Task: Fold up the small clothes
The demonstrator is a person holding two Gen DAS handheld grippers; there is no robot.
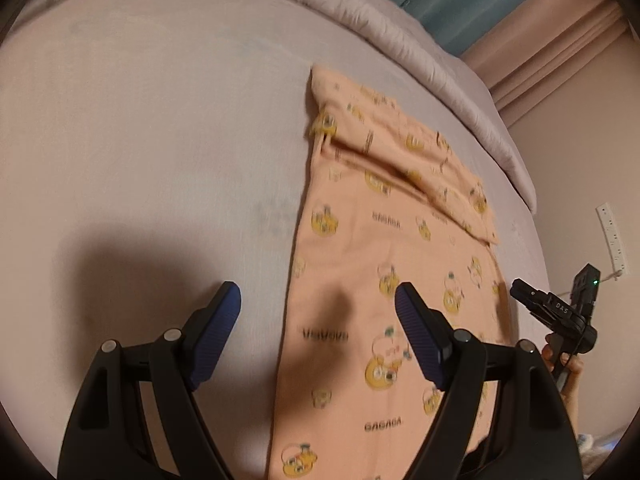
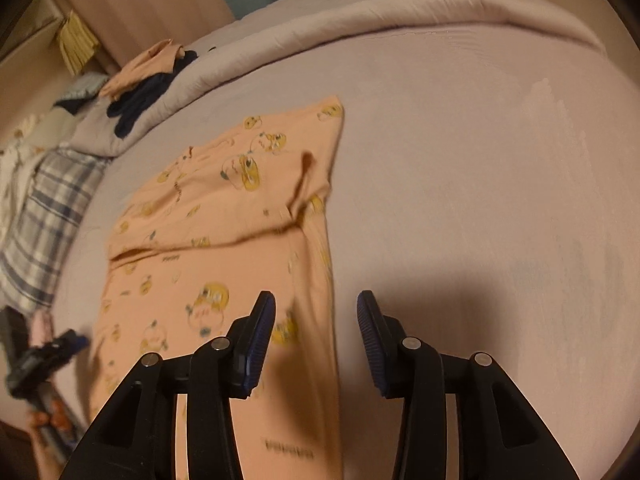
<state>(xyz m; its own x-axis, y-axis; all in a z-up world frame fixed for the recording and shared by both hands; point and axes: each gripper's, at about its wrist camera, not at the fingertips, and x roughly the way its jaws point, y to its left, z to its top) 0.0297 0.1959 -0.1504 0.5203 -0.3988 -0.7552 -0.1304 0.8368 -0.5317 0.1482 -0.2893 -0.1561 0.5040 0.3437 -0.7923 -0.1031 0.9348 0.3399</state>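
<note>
A peach garment with yellow cartoon prints lies flat on the bed, its far end folded over itself. My left gripper is open and empty, hovering above the garment's left edge. The garment also shows in the right wrist view. My right gripper is open and empty, above the garment's right edge. The right gripper is also seen in the left wrist view past the garment's right side.
The pale lilac bed sheet spreads around the garment. A rolled duvet runs along the far edge. Dark and peach clothes lie piled on it, with a plaid cloth at the left.
</note>
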